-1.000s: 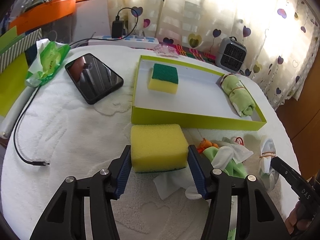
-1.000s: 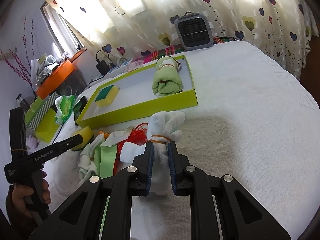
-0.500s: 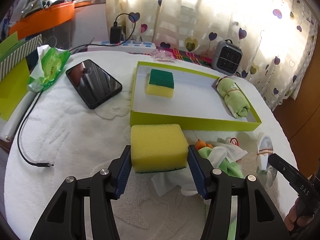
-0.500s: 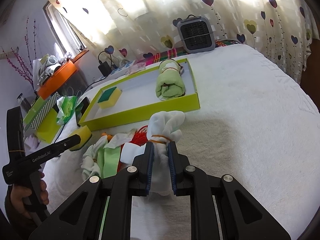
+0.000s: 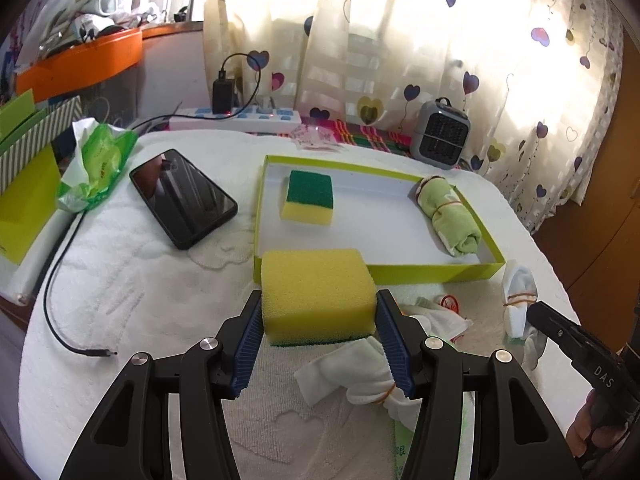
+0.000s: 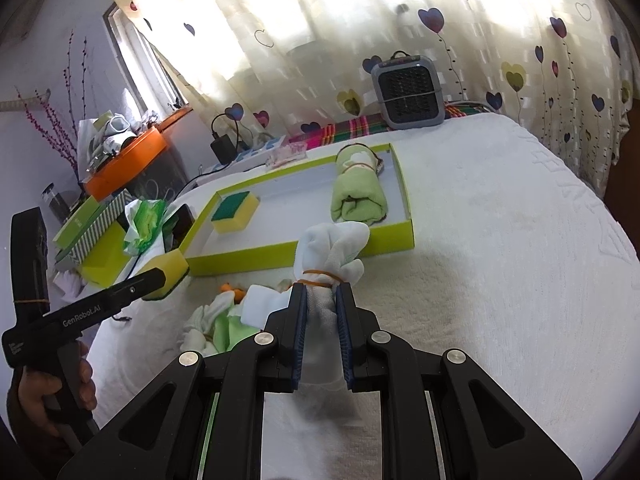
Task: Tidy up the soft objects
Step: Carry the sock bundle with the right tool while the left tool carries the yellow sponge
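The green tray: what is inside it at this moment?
Inside the green tray lie a sponge, green side up, and a rolled green towel with rubber bands. The held sponge hides its near-left corner.

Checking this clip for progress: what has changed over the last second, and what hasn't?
The left claw, clamped on the yellow sponge with the green scrub underside, has risen a little, carrying it above the white towelling surface toward the lime-green shallow box. Nothing was grasped or released. The right claw stays shut on the white rubber-banded cloth bundle; the box contents are unchanged.
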The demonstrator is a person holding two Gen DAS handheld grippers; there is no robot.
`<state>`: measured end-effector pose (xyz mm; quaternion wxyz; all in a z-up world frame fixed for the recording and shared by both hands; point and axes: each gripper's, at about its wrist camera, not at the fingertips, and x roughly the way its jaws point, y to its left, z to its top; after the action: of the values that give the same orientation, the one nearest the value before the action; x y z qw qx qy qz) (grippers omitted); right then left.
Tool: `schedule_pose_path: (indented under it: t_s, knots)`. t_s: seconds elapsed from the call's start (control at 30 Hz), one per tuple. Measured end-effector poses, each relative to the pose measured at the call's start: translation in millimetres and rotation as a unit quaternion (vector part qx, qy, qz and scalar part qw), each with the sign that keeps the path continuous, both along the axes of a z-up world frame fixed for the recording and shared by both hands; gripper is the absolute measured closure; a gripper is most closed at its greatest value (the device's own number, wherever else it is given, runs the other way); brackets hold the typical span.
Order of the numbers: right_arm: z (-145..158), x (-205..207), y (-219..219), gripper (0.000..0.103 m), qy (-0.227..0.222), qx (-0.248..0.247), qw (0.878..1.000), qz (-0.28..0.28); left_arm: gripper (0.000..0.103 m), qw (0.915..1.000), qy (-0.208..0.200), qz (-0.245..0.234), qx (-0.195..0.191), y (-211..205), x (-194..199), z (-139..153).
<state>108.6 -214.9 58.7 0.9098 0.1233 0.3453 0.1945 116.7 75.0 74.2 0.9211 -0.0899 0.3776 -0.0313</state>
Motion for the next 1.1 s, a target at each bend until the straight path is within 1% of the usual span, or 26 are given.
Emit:
schedule_pose_path:
  t_s: [0.2, 0.43, 0.73, 1.1]
  knots:
    - [6.9, 2.7, 2.5, 0.087, -0.010, -0.004, 1.000, 0.003, 0.049, 1.0000, -0.007, -0.004, -0.001, 1.5, 4.4, 7.2]
    - [17.2, 10.2, 5.9, 0.087, -0.019, -0.006, 1.000, 0.008, 0.049, 0.9998, -0.005, -0.014, -0.013, 2.4, 17.1, 10.8]
    - [29.1, 31.9, 15.9, 0.087, -0.028, -0.014, 0.999, 0.018, 0.049, 0.9997, -0.012, -0.021, 0.006, -1.0, 38.8, 18.2]
    - [31.3, 69.5, 36.0, 0.087, -0.028, -0.040, 0.998, 0.036, 0.049, 0.9996, 0.001, -0.025, 0.015, -2.9, 67.4, 9.0]
